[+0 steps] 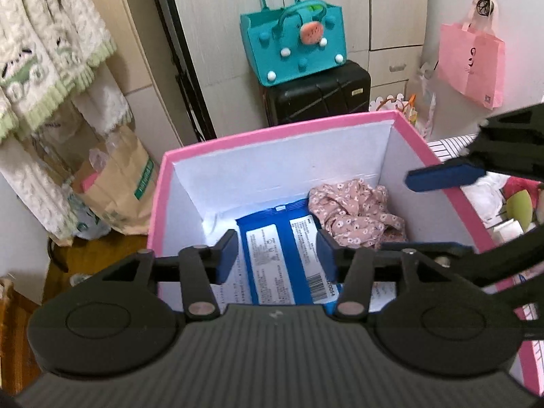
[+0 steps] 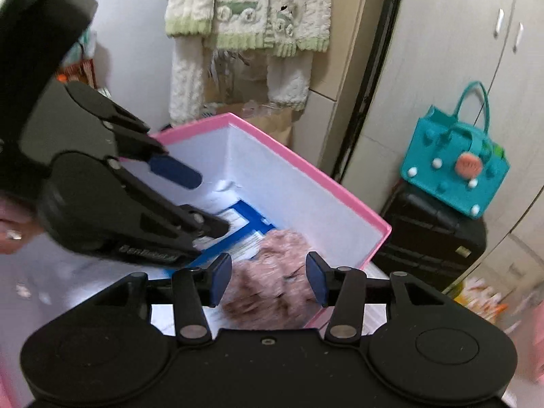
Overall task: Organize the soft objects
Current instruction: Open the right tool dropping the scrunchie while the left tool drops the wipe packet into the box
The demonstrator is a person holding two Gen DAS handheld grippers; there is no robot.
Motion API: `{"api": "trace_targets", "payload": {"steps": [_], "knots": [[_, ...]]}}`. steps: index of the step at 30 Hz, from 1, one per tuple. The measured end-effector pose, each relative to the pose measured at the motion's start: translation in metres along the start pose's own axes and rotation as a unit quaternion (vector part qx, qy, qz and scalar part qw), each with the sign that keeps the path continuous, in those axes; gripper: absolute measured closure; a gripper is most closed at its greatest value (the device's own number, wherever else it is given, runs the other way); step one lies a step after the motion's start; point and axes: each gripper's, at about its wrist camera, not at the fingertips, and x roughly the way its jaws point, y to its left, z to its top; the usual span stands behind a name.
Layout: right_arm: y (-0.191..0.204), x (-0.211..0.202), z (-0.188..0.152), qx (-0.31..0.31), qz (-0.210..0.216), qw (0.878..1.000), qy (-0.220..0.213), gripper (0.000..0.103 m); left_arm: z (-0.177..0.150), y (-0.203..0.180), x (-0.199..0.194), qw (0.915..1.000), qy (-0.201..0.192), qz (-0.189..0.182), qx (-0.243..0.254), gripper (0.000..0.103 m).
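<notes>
Both the left gripper (image 1: 277,255) and right gripper (image 2: 268,278) hung part-open and empty over the pink-rimmed box (image 1: 272,132), floral cloth (image 1: 357,217) bunched in its far right corner atop a blue packet (image 1: 272,258), walls close around.

Teal handbag (image 1: 295,39) atop black suitcase (image 1: 318,93); pink tote (image 1: 471,61), perhaps hook-hung.

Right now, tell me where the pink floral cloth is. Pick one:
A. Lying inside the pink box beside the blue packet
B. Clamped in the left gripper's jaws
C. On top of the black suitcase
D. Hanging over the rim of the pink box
A: the floral cloth lies crumpled on the floor of the pink box, next to the blue packet, with no jaws touching it.
</notes>
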Motion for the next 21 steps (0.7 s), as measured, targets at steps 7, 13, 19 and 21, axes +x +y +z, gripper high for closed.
{"api": "trace_targets", "payload": {"steps": [7, 13, 19, 21], "knots": [[0.002, -0.043, -0.011, 0.041, 0.02, 0.999, -0.023, 0.049, -0.001, 0.004, -0.036, 0.9999, -0.009, 0.007, 0.0, 0.035], [0.006, -0.075, -0.014, 0.09, 0.054, 0.994, -0.025, 0.049, -0.001, -0.001, -0.071, 1.0, 0.001, 0.001, 0.004, 0.016], [0.018, -0.113, -0.014, 0.107, 0.087, 0.99, -0.038, 0.049, -0.006, -0.016, -0.115, 0.9989, -0.01, 0.018, 0.042, 0.003], [0.025, -0.127, -0.015, 0.104, 0.084, 0.99, -0.046, 0.049, -0.01, -0.02, -0.129, 0.9976, -0.016, 0.029, 0.06, 0.003]]}}
